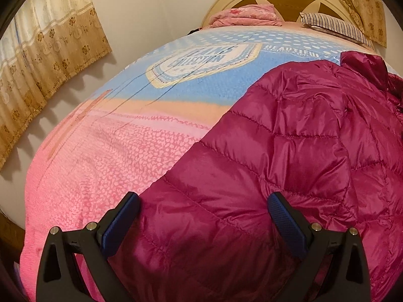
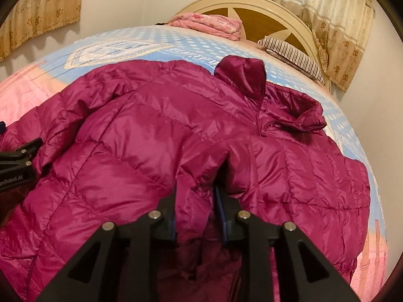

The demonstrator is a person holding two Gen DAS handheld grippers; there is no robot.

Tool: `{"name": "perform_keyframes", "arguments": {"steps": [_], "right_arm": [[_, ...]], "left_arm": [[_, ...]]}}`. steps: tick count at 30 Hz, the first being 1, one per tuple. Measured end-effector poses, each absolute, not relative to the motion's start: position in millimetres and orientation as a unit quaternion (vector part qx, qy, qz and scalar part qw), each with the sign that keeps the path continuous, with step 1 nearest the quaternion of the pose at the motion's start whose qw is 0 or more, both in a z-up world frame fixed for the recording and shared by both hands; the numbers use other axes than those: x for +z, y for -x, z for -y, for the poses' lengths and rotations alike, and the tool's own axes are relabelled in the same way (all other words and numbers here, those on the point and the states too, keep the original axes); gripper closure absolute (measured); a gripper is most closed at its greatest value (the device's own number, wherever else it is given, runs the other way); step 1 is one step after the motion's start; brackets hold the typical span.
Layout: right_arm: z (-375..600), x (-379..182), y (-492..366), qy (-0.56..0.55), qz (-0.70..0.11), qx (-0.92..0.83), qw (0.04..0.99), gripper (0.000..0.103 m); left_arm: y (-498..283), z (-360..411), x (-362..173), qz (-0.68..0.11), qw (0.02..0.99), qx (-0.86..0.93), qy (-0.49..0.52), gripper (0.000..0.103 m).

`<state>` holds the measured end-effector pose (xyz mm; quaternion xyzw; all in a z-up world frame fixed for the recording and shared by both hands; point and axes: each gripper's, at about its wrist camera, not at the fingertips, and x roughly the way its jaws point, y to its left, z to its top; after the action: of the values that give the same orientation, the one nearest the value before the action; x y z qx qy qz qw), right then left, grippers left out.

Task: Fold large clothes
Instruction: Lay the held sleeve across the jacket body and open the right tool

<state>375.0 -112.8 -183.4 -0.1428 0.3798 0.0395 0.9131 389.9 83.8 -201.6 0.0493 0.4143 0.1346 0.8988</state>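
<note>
A large magenta quilted puffer jacket [image 2: 156,136] lies spread on the bed, hood [image 2: 241,75] toward the headboard. In the left wrist view the jacket [image 1: 289,151] fills the right half. My left gripper [image 1: 204,203] is open, its blue-padded fingers straddling the jacket's lower left part just above the fabric. My right gripper [image 2: 195,191] is shut on a raised fold of the jacket near its middle front edge. The left gripper's body [image 2: 17,161] shows at the left edge of the right wrist view.
The bed has a pink and blue patterned blanket [image 1: 113,138]. A folded pink quilt [image 2: 209,24] and a striped pillow [image 2: 292,55] lie by the cream headboard [image 2: 252,2]. Curtains [image 1: 42,58] hang on the wall to the left and at the right [image 2: 335,25].
</note>
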Motion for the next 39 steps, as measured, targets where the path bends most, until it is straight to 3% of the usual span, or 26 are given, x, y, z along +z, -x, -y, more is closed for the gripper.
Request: {"name": "perform_keyframes", "arguments": {"steps": [3, 8, 18, 21, 23, 26, 39], "right_arm": [[107, -183, -376, 0.145, -0.380, 0.041, 0.913, 0.066], [99, -181, -375, 0.141, -0.375, 0.056, 0.914, 0.041], [93, -141, -338, 0.104, -0.319, 0.113, 0.935, 0.037], [99, -131, -334, 0.097, -0.301, 0.095, 0.944, 0.039], [112, -132, -341, 0.084, -0.311, 0.061, 0.945, 0.058], [143, -151, -363, 0.064, -0.348, 0.002, 0.935, 0.067], [145, -195, -387, 0.092, -0.393, 0.021, 0.915, 0.072]], "left_arm": [[-389, -88, -202, -0.415, 0.900, 0.128, -0.037, 0.001], [-388, -87, -202, -0.411, 0.902, 0.126, -0.035, 0.001], [-372, -104, -189, -0.389, 0.902, 0.188, -0.026, 0.001], [-368, -107, -188, -0.379, 0.904, 0.197, -0.033, 0.001], [-370, -102, -193, -0.387, 0.901, 0.190, -0.046, 0.001], [-375, -97, -198, -0.394, 0.897, 0.189, -0.060, 0.001], [-380, -88, -205, -0.400, 0.893, 0.193, -0.077, 0.001]]}}
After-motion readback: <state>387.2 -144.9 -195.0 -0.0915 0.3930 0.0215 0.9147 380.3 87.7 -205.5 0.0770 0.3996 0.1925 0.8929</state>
